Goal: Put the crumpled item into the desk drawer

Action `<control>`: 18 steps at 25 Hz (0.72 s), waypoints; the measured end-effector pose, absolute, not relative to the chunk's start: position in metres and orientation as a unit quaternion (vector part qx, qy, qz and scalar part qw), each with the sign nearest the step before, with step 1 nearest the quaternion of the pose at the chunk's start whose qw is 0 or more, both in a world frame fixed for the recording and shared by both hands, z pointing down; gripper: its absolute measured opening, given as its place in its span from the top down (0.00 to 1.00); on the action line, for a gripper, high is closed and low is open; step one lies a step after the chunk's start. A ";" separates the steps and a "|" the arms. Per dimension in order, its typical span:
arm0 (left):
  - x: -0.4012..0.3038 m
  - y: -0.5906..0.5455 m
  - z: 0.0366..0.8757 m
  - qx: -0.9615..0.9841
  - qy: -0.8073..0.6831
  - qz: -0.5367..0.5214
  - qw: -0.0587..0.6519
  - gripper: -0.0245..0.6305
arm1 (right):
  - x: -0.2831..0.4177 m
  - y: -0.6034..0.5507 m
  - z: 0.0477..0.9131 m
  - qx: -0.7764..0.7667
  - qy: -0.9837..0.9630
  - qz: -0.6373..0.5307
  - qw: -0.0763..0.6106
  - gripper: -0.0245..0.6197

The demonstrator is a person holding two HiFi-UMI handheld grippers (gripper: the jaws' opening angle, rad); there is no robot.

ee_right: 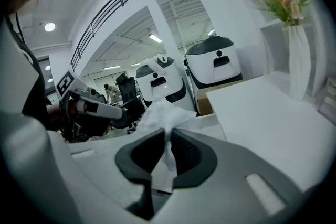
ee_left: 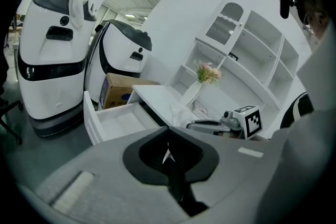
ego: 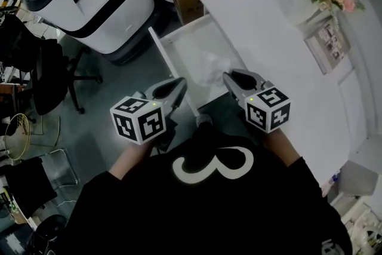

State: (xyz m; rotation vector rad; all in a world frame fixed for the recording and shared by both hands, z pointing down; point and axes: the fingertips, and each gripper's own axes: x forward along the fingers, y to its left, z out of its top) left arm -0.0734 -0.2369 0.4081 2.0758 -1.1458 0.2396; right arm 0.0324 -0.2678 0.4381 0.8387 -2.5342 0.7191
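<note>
The crumpled item (ee_right: 165,113) is pinched between the jaws of the right gripper (ee_right: 167,136). They are closed to a narrow gap on a thin twisted tail of it, while the loose bunch stands out in front of the tips. In the head view the white bunch is seen in the middle of the frame, hanging over the near part of the open drawer (ego: 185,48), a little to the left of the white desk top (ego: 268,33). It cannot be told whether it already touches the drawer floor.

The jaws of the left gripper (ee_left: 168,147) are brought together and nothing is held between them. This gripper is seen at the lower left of the drawer in the head view.

The item is judged to be thin paper or tissue – very light and soft, with no stiffness of its own. It can be expected to bend and to spring open a little when it is let go, and it may cling to a pad instead of falling. A hard squeeze does no harm to it. A hold on a thick fold of the bunch would be safer than a hold on one loose corner – a corner may tear or slip out.
</note>
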 end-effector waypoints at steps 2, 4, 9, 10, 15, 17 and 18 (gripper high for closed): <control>-0.074 -0.247 0.406 0.810 -0.448 0.094 0.367 0.95 | 0.027 -0.279 0.443 0.295 -0.900 0.253 0.197 0.90; -0.075 -0.255 0.404 0.811 -0.449 0.093 0.363 0.95 | 0.023 -0.287 0.447 0.289 -0.901 0.251 0.203 0.90; -0.086 -0.269 0.407 0.810 -0.455 0.093 0.357 0.95 | 0.013 -0.305 0.461 0.290 -0.900 0.236 0.222 0.90; -0.089 -0.271 0.408 0.809 -0.457 0.092 0.358 0.95 | 0.010 -0.309 0.464 0.292 -0.900 0.234 0.226 0.90; -0.104 -0.283 0.418 0.805 -0.458 0.090 0.366 0.95 | -0.003 -0.323 0.479 0.298 -0.894 0.236 0.239 0.90; -0.111 -0.290 0.422 0.806 -0.454 0.093 0.369 0.95 | -0.010 -0.328 0.486 0.302 -0.890 0.239 0.245 0.90; -0.114 -0.294 0.424 0.805 -0.453 0.094 0.371 0.95 | -0.012 -0.332 0.490 0.306 -0.887 0.241 0.247 0.90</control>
